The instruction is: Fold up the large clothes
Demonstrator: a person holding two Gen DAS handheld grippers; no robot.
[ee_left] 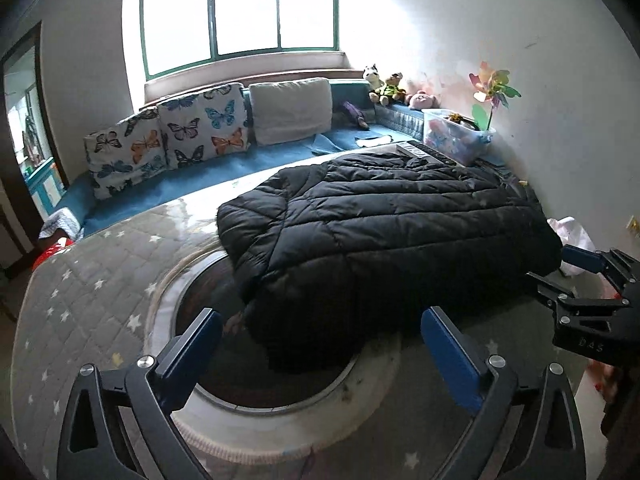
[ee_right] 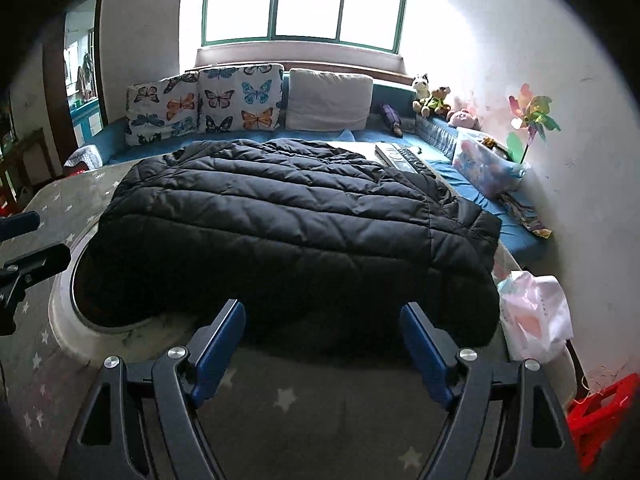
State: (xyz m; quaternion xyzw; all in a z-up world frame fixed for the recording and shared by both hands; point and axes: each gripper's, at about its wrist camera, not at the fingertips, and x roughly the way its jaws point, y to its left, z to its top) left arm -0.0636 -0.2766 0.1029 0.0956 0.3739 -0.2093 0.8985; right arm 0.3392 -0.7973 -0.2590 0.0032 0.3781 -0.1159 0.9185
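A black quilted puffer jacket [ee_left: 384, 232] lies folded in a thick rectangle on the grey star-patterned mat [ee_left: 88, 288]; it also shows in the right wrist view [ee_right: 288, 224]. My left gripper [ee_left: 320, 324] is open and empty, just short of the jacket's near left corner. My right gripper [ee_right: 322, 320] is open and empty, its blue pads just short of the jacket's near edge. The right gripper also shows at the right edge of the left wrist view [ee_left: 576, 280], beside the jacket's right end.
A white ring pattern [ee_left: 280, 408] marks the mat under the jacket. Behind are a blue sofa [ee_left: 208, 176] with butterfly cushions [ee_left: 200, 128], a keyboard [ee_right: 404, 158], a plastic toy box [ee_left: 456, 136], a plastic bag [ee_right: 536, 316] and a red stool [ee_right: 600, 412].
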